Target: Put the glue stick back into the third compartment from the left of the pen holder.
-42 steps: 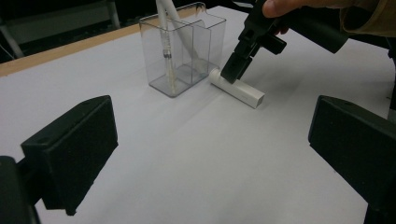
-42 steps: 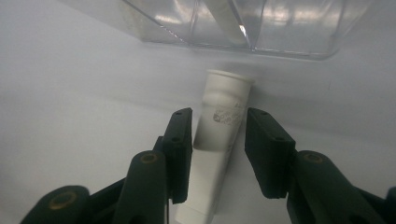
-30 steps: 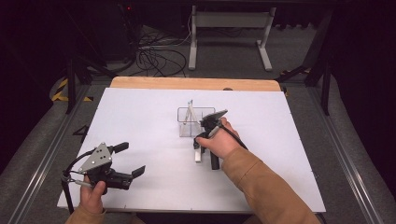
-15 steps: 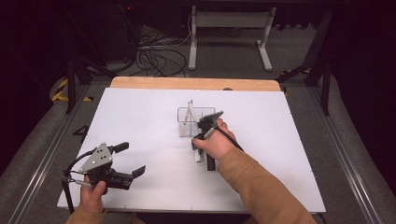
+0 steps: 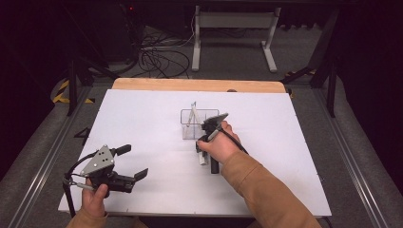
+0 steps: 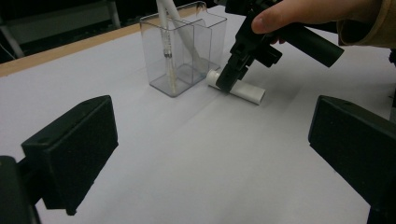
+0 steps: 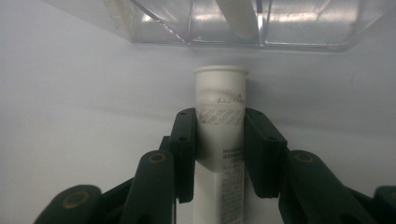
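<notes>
A white tube [image 5: 203, 158] [image 6: 243, 91] [image 7: 220, 93] lies flat on the white table [image 5: 142, 114], just in front of a clear two-part organizer [image 5: 197, 124] [image 6: 180, 51] [image 7: 299, 28]. The organizer holds a leaning white tube and a thin pen. My right gripper [image 5: 201, 149] [image 6: 226, 81] [image 7: 220, 140] points down at the lying tube. Its jaws have just been closing and their pads press on the tube's two sides near the cap. My left gripper [image 5: 133, 161] [image 6: 210, 140] rests at the table's near left, open and holding nothing.
A wooden strip [image 5: 190, 84] runs along the table's far edge. Beyond it are floor cables [image 5: 157, 59] and a white stand [image 5: 233, 21]. Metal rails [image 5: 351, 166] flank the table.
The right gripper's jaws have drawn in on the white tube. Both hands stay where they were.
</notes>
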### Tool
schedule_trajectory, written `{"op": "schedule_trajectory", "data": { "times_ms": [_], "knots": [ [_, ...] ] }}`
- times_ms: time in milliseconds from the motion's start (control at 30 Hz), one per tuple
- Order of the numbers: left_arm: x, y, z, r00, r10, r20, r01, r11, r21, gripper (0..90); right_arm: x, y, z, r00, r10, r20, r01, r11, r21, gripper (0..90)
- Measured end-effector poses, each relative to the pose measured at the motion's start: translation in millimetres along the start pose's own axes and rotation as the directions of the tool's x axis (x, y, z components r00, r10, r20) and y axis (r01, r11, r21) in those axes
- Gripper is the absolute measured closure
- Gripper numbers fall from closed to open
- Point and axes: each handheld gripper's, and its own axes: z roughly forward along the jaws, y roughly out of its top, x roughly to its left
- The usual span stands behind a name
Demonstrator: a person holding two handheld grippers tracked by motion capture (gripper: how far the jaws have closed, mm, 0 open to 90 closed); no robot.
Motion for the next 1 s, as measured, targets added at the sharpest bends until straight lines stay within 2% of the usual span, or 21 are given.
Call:
{"op": "schedule_trajectory", "data": {
  "times_ms": [267, 500, 567, 800, 1000],
  "knots": [
    [-0.2, 0.3, -0.2, 1.0, -0.001, -0.001, 0.001, 1.0, 0.001, 2.3, 0.9, -4.0, -15.9, 0.9979, -0.032, -0.056, 0.03, 0.9988, -0.038, 67.1],
    [-0.2, 0.9, 0.4, 1.0, 0.008, -0.003, -0.008, 1.0, 0.001, 2.2, 1.8, -8.3, -30.8, 0.9945, -0.066, -0.081, 0.06, 0.9949, -0.081, 67.0],
    [0.0, 0.9, 0.3, 1.0, 0.008, -0.003, -0.008, 1.0, 0.0, 2.2, 2.2, -10.1, -35.1, 0.9919, -0.098, -0.08, 0.089, 0.9901, -0.108, 67.0],
    [-0.1, 1.1, 0.2, 0.9999, 0.013, -0.005, -0.013, 0.9999, 0.001, 2.3, 3.8, -15.1, -51.4, 0.9781, -0.168, -0.123, 0.142, 0.9707, -0.194, 67.0],
    [-0.2, 1.2, 0.1, 0.9999, 0.01, -0.004, -0.01, 0.9999, 0.001, 2.3, 1.6, -16.9, -63.3, 0.964, -0.228, -0.136, 0.186, 0.9454, -0.267, 67.0]
  ]
}}
